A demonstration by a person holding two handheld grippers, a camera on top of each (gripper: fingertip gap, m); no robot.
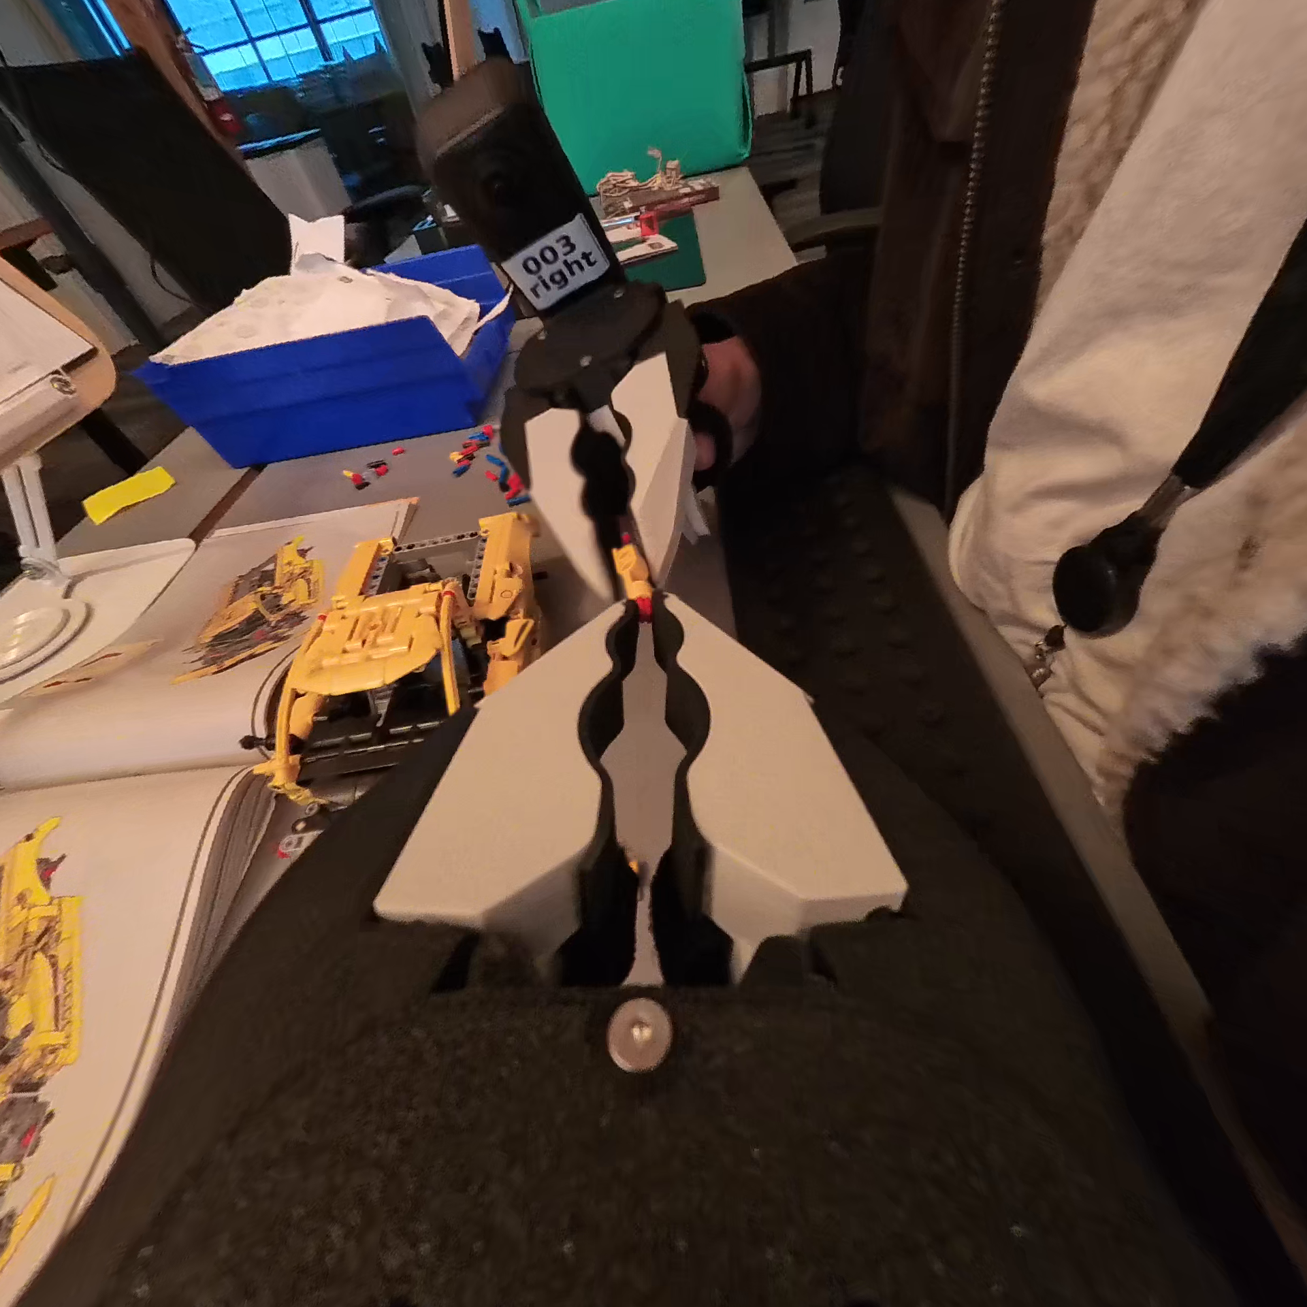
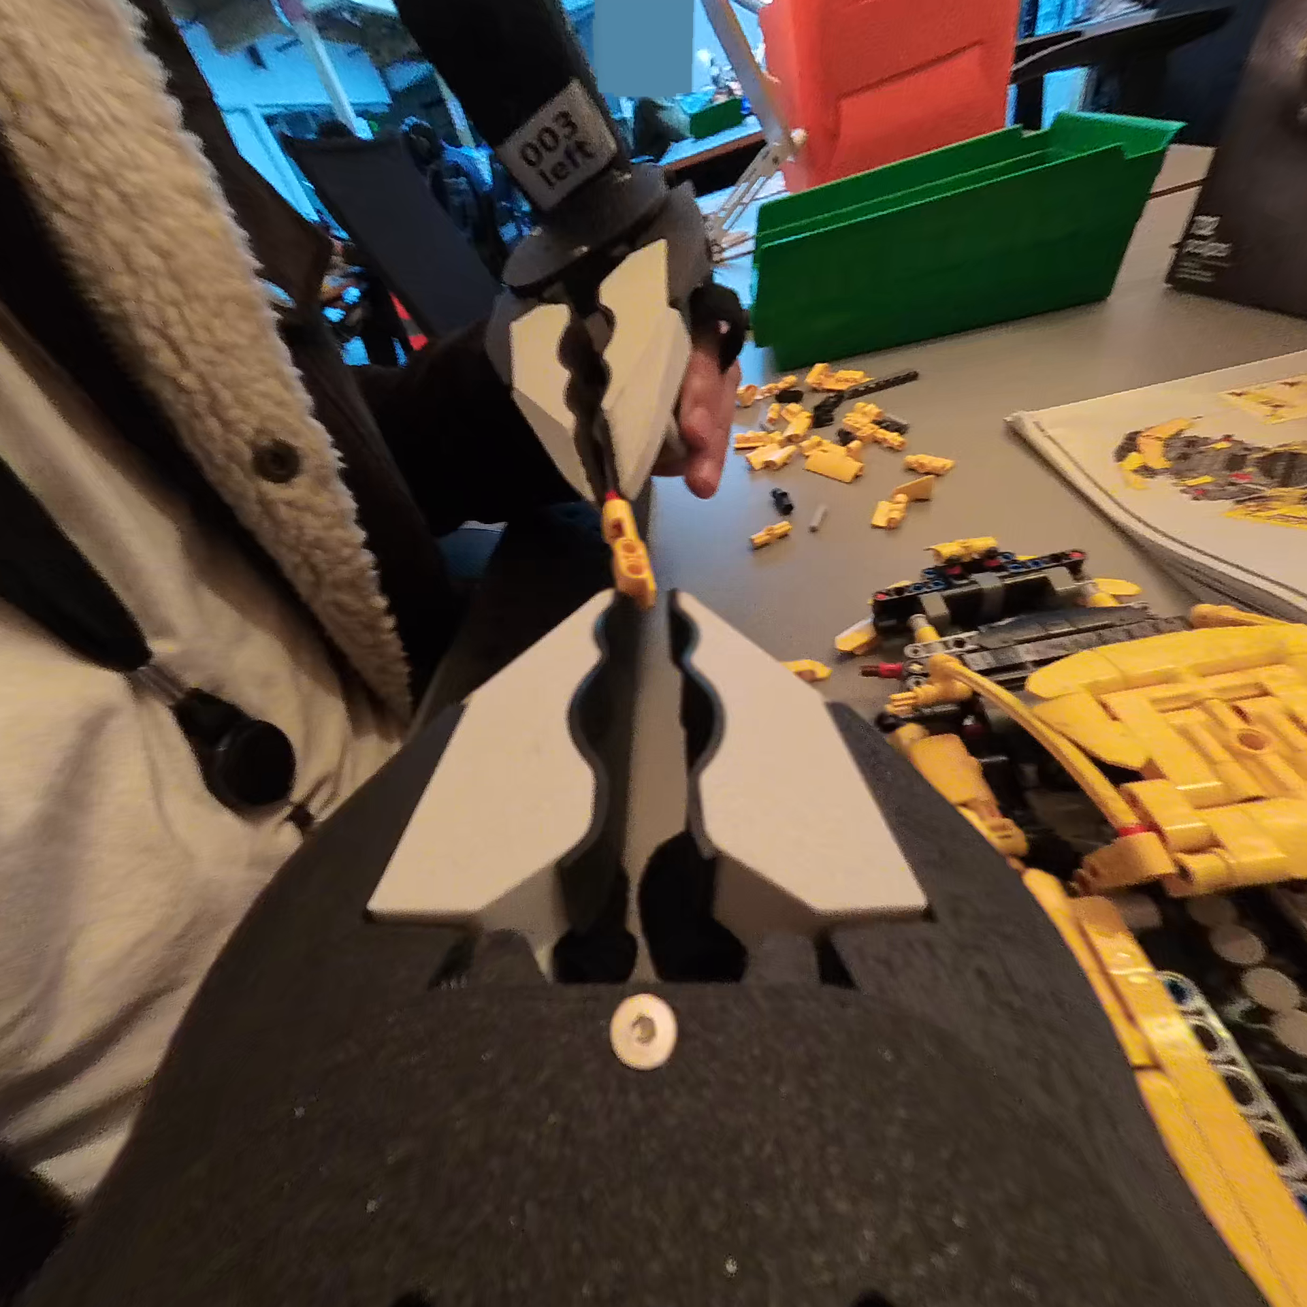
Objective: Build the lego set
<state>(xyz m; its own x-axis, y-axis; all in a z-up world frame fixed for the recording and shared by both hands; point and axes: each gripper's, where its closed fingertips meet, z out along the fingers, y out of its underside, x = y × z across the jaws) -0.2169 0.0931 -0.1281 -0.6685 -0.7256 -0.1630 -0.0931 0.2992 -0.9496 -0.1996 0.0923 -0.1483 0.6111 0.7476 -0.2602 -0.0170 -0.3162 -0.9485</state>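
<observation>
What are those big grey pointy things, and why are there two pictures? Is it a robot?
No robot here. A person holds a hand-held gripper in each hand, like big tweezers, and each one has a camera. The left wrist view looks along the left hand-held gripper; the right wrist view looks along the right hand-held gripper. They face each other above the grey table. Between their tips is a small yellow lego piece; both look closed on its ends. On the table are a half-built yellow lego vehicle, loose pieces, an instruction book, and blue and green bins.
</observation>
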